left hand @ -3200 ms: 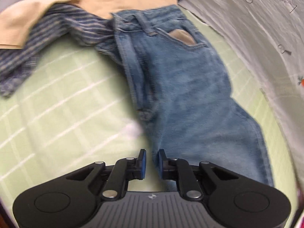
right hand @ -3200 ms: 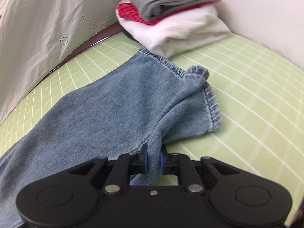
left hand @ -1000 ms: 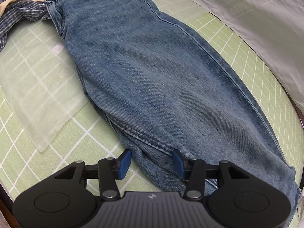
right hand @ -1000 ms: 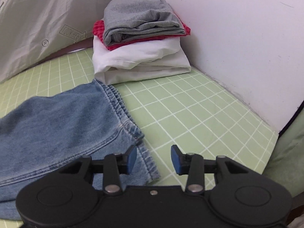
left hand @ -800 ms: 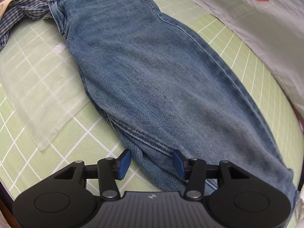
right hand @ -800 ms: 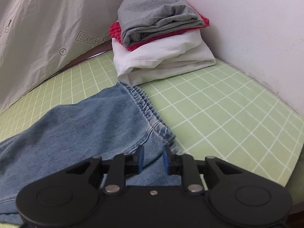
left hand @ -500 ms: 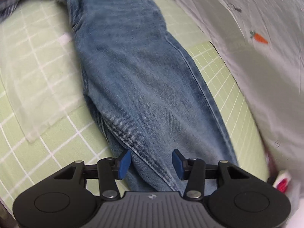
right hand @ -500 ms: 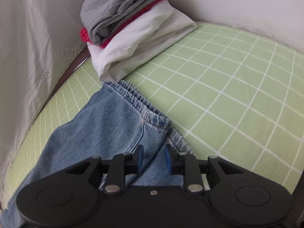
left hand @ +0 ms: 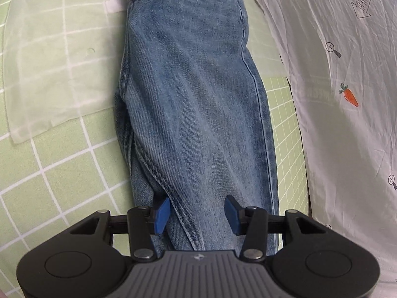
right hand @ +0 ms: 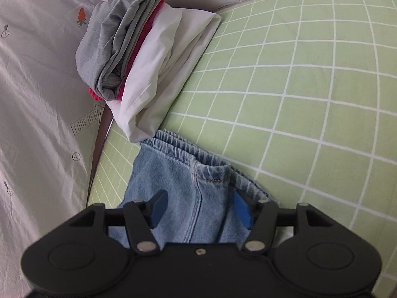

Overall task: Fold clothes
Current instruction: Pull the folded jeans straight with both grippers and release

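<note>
Lying lengthwise on the green checked sheet (left hand: 62, 168), the jeans (left hand: 193, 104) run from waistband at the far end to hem (right hand: 188, 149), which ends just short of the folded stack (right hand: 148, 57). Left tool (left hand: 196, 214) stands part open astride the leg's seamed edge, pads not pressing; right tool (right hand: 199, 207) is opening over the hem, denim between its fingers. Open sheet lies right of the hem; the grey printed cloth (left hand: 335, 87) crowds the jeans' other edge.
</note>
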